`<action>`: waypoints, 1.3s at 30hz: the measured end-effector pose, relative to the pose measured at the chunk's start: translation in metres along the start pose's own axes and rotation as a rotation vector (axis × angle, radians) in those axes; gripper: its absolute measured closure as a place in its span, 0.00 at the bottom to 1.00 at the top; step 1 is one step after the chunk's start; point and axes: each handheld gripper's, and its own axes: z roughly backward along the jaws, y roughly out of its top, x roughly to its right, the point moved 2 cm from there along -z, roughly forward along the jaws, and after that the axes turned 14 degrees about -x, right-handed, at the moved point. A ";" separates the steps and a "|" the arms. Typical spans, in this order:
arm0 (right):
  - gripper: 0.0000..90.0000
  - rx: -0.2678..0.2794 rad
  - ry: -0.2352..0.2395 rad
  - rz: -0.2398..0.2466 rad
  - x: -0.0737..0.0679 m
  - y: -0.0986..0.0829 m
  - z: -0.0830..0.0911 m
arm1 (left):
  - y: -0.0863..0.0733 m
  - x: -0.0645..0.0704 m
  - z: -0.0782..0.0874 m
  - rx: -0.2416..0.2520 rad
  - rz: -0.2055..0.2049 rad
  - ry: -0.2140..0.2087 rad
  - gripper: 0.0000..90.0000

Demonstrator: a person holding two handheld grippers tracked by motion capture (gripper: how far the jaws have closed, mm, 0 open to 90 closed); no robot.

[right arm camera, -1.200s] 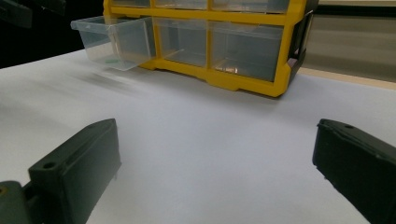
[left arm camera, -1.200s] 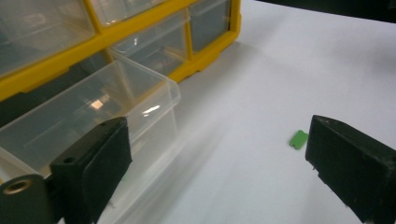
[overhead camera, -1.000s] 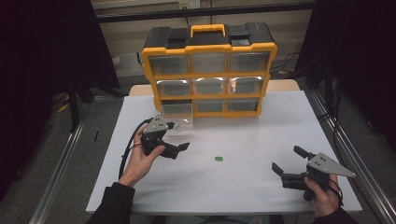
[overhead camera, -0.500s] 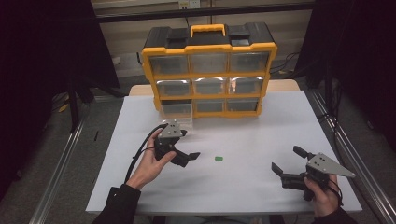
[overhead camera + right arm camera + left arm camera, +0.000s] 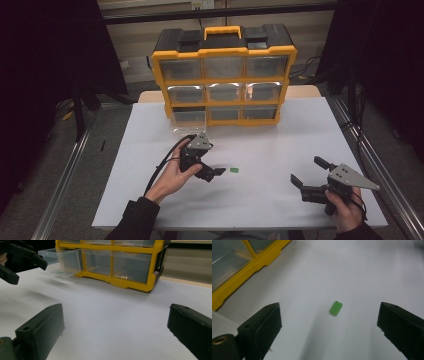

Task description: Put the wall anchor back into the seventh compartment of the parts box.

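A small green piece [image 5: 233, 170] [image 5: 336, 308] lies flat on the white table [image 5: 280, 145]. My left gripper [image 5: 212, 171] [image 5: 329, 315] is open just left of it, jaws spread wide, the piece ahead of and between the tips but untouched. My right gripper [image 5: 306, 170] [image 5: 116, 307] stands open near the front right, with nothing between its jaws. A yellow organizer [image 5: 224, 75] [image 5: 117, 262] with clear drawers stands at the back. Its bottom-left drawer [image 5: 189, 120] [image 5: 62, 262] is pulled out and holds something small and green. The left gripper [image 5: 25, 267] also appears far left in the right gripper view.
The left gripper's black cable [image 5: 162, 162] loops over the table beside the left hand. Metal rails [image 5: 70, 170] run along both sides of the table. Bare white surface lies between the two grippers and in front of the organizer.
The left gripper has moved right and forward across the table, closing on the green piece. The right gripper has stayed put.
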 end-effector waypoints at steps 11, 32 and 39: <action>0.00 -0.001 0.000 0.000 0.000 0.000 0.000 | 0.008 0.004 -0.020 -0.066 -0.066 -0.063 0.07; 0.00 -0.003 0.003 0.000 0.000 0.000 0.000 | 0.022 0.009 -0.048 -0.247 -0.190 -0.154 0.26; 0.00 -0.002 0.002 0.001 0.000 0.000 0.000 | 0.026 0.010 -0.054 -0.277 -0.209 -0.146 0.39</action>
